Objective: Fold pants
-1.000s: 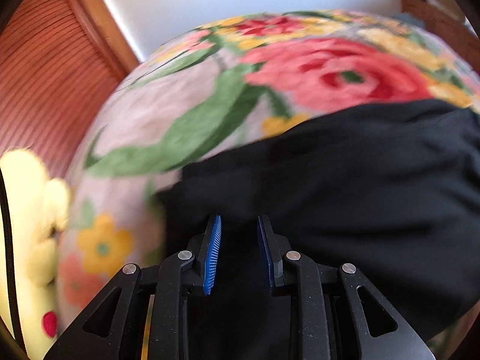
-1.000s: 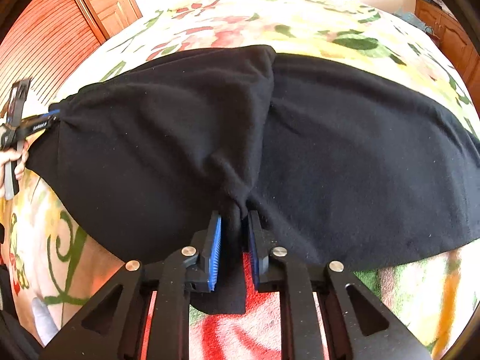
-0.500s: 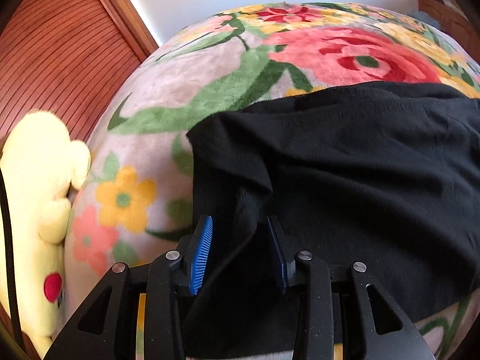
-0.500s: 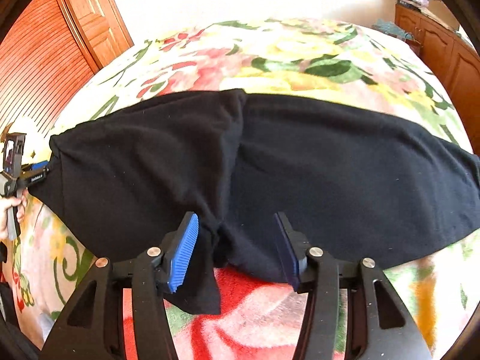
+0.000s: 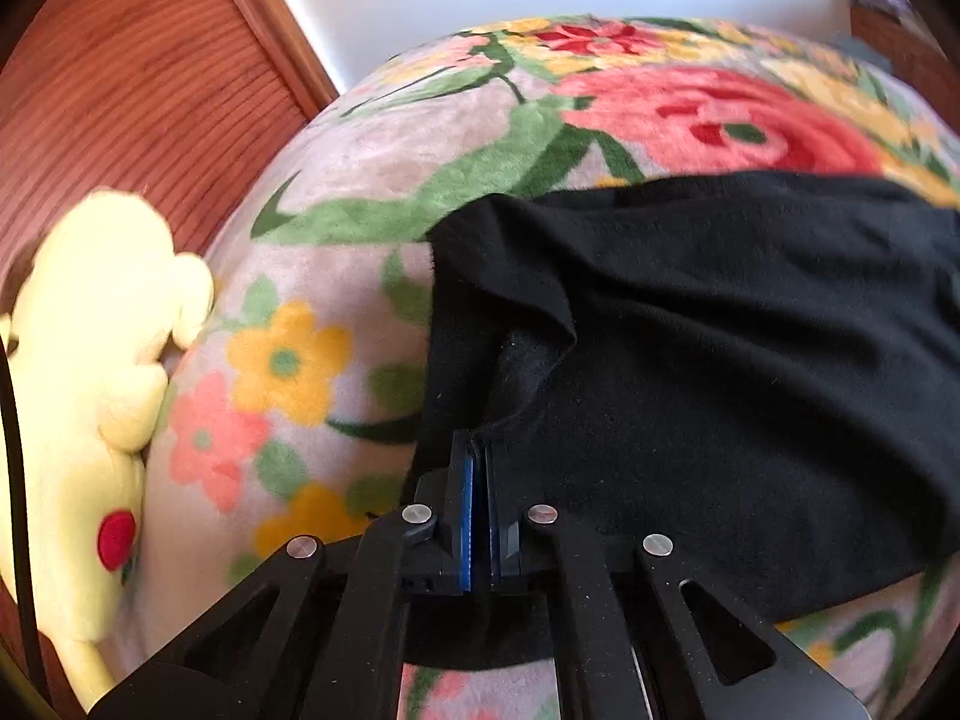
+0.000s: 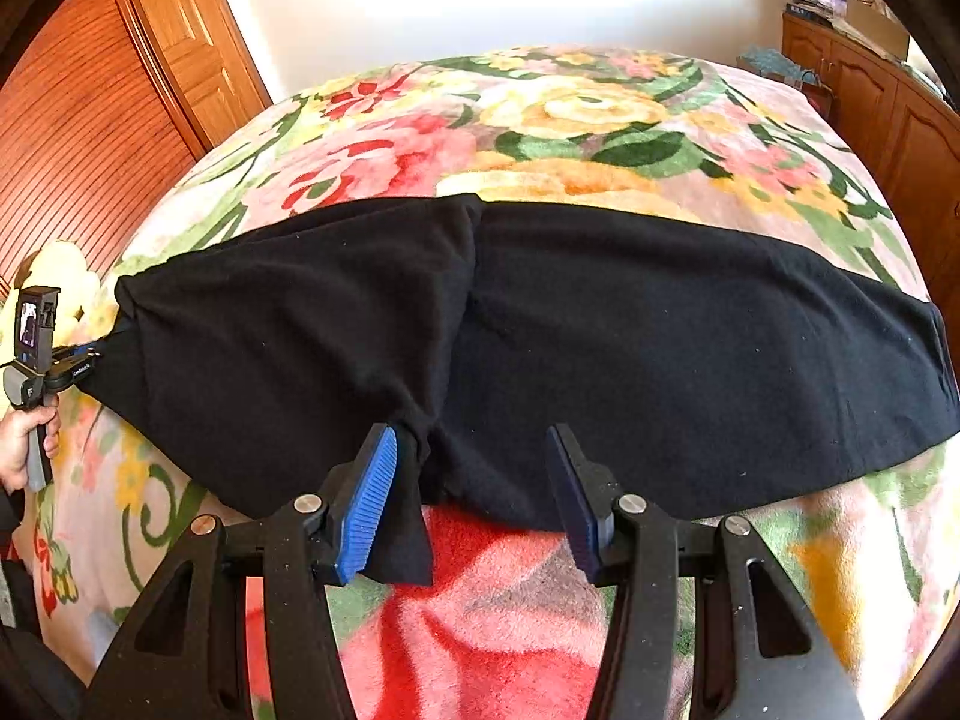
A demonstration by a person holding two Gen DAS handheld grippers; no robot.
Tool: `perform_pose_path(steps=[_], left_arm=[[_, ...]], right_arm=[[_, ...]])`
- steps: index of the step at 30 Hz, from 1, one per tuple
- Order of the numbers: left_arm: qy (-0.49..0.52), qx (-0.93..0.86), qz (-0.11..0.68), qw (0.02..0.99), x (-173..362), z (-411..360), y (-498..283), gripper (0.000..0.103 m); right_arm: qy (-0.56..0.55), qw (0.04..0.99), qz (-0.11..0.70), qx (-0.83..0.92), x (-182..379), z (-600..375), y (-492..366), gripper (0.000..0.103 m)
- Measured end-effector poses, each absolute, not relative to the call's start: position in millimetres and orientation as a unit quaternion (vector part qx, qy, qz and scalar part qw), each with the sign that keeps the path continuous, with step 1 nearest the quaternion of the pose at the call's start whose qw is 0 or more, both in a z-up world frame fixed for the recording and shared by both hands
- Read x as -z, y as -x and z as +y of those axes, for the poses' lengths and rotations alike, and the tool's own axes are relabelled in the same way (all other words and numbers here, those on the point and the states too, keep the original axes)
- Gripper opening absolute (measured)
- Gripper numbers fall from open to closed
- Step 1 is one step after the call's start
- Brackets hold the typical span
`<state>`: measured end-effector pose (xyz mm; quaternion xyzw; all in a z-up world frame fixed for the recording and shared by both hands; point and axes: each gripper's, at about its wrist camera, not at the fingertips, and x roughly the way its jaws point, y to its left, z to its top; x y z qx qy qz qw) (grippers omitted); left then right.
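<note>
Left gripper (image 5: 478, 456) tilts steeply down, pads pinched tight on a fold at the edge of the black pants (image 6: 540, 336), cloth running toward 1 o'clock. Right gripper (image 6: 471, 450) tilts down too, jaws apart, gripping nothing; the pants' edge lies between its fingers on the floral blanket (image 6: 570, 114).

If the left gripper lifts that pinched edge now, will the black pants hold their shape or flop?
Probably flop: the black pants already bunch into soft folds beside the left gripper. They look light and fleecy, so likely to drag on the plush floral blanket rather than slide.
</note>
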<state>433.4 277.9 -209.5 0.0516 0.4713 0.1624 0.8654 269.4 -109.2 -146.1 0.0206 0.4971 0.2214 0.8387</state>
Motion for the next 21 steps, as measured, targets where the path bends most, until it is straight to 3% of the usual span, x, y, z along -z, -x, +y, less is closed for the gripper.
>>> perform_pose_path(steps=[5, 8, 9, 10, 15, 17, 20, 21], left_arm=[[-0.059, -0.171, 0.461, 0.869, 185, 291, -410, 0.003], [-0.033, -0.172, 0.462, 0.870, 180, 303, -402, 0.011], [-0.019, -0.174, 0.462, 0.869, 178, 307, -400, 0.020], [-0.010, -0.181, 0.465, 0.867, 177, 308, -399, 0.023], [-0.008, -0.150, 0.439, 0.886, 157, 277, -393, 0.023], [-0.003, -0.118, 0.420, 0.900, 142, 253, -389, 0.027], [0.002, -0.071, 0.389, 0.919, 120, 214, -385, 0.042], [0.000, -0.059, 0.381, 0.923, 113, 199, -384, 0.047]], right_arm=[[-0.016, 0.837, 0.495, -0.231, 146, -104, -267, 0.053], [-0.018, 0.837, 0.494, -0.233, 145, -103, -267, 0.053], [-0.018, 0.838, 0.493, -0.233, 145, -104, -267, 0.053], [-0.019, 0.838, 0.492, -0.234, 143, -104, -266, 0.053], [-0.013, 0.846, 0.482, -0.227, 138, -111, -266, 0.053], [-0.011, 0.851, 0.475, -0.224, 135, -121, -266, 0.053], [0.001, 0.859, 0.466, -0.212, 130, -142, -262, 0.056], [0.004, 0.861, 0.465, -0.207, 129, -148, -262, 0.064]])
